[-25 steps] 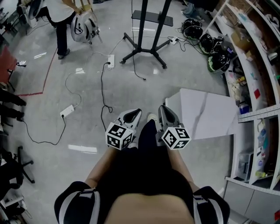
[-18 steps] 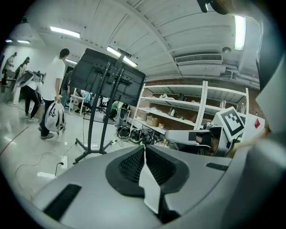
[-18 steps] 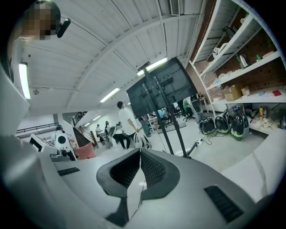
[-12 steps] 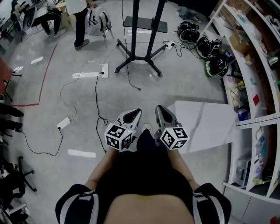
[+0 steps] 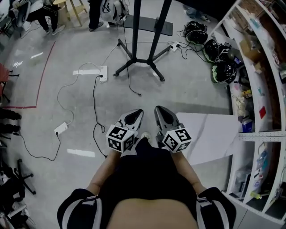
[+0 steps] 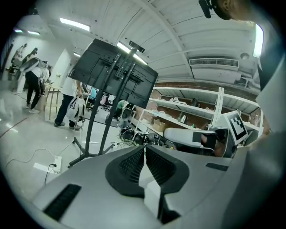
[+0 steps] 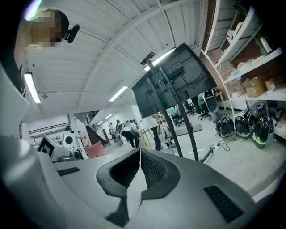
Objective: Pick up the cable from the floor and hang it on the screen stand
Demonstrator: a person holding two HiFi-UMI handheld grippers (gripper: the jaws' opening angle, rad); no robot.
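Note:
The black screen stand (image 5: pixel 142 40) rises ahead of me, its legs spread on the grey floor. A thin black cable (image 5: pixel 128 76) hangs from it, and its loose end lies on the floor. A second black cable (image 5: pixel 94 105) snakes from a white power strip (image 5: pixel 103 74) toward my feet. My left gripper (image 5: pixel 136 114) and right gripper (image 5: pixel 159 111) are held side by side at waist height, both shut with nothing between the jaws. In the left gripper view (image 6: pixel 145 148) the screen (image 6: pixel 114 71) shows from behind. It also shows in the right gripper view (image 7: pixel 140 152), again as the screen (image 7: pixel 176 82).
A white panel (image 5: pixel 210 132) lies on the floor to my right, next to shelving (image 5: pixel 261 67). Helmets (image 5: pixel 216 49) and cords sit near the shelf foot. Another white power strip (image 5: pixel 61 129) lies to the left. People (image 5: pixel 96 13) stand at the far left corner.
The stand and floor cables have drawn closer and shifted up and left in the head view. Both grippers have stayed shut and side by side. A person in the background has walked on.

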